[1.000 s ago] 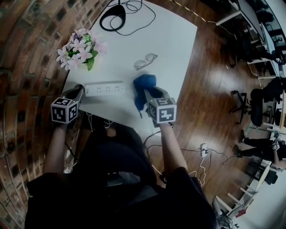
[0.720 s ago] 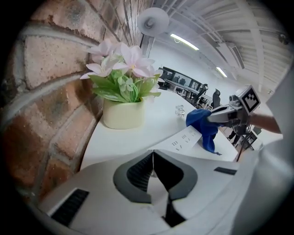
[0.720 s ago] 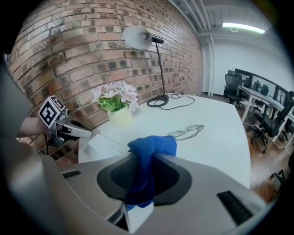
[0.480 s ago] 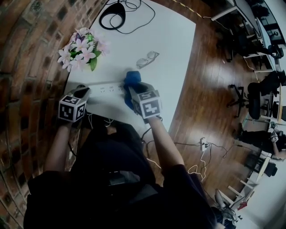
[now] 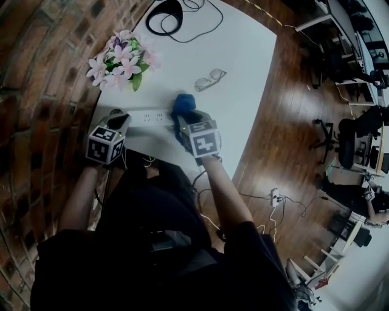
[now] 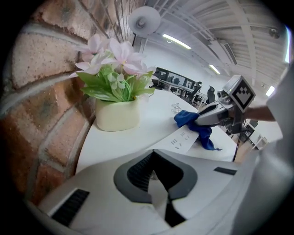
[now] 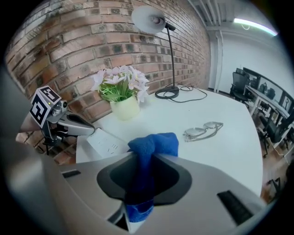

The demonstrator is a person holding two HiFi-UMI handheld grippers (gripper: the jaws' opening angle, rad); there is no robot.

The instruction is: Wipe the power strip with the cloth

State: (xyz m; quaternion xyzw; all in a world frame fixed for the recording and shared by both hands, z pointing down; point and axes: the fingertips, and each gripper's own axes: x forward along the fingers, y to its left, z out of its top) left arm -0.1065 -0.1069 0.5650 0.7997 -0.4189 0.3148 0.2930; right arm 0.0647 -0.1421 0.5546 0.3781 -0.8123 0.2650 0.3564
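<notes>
The white power strip (image 5: 146, 116) lies along the near edge of the white table (image 5: 243, 54). My left gripper (image 5: 120, 119) is shut and its tips rest at the strip's left end (image 6: 183, 138). The frames do not show anything clamped between its jaws. My right gripper (image 5: 182, 119) is shut on the blue cloth (image 5: 183, 102), which bunches out past the jaws (image 7: 156, 143). The cloth sits over the strip's right end (image 7: 108, 142). In the left gripper view, the right gripper (image 6: 216, 117) presses the cloth (image 6: 190, 120) down on the far end of the strip.
A pot of pink flowers (image 5: 121, 58) stands against the brick wall behind the strip. A pair of glasses (image 5: 211, 79) lies further back on the table. A desk lamp's round base (image 5: 167, 12) and its cable sit at the far end. The table edge drops to a wooden floor on the right.
My right gripper has carried the blue cloth leftward, from beside the strip's right end onto it. The left gripper has stayed at the strip's left end.
</notes>
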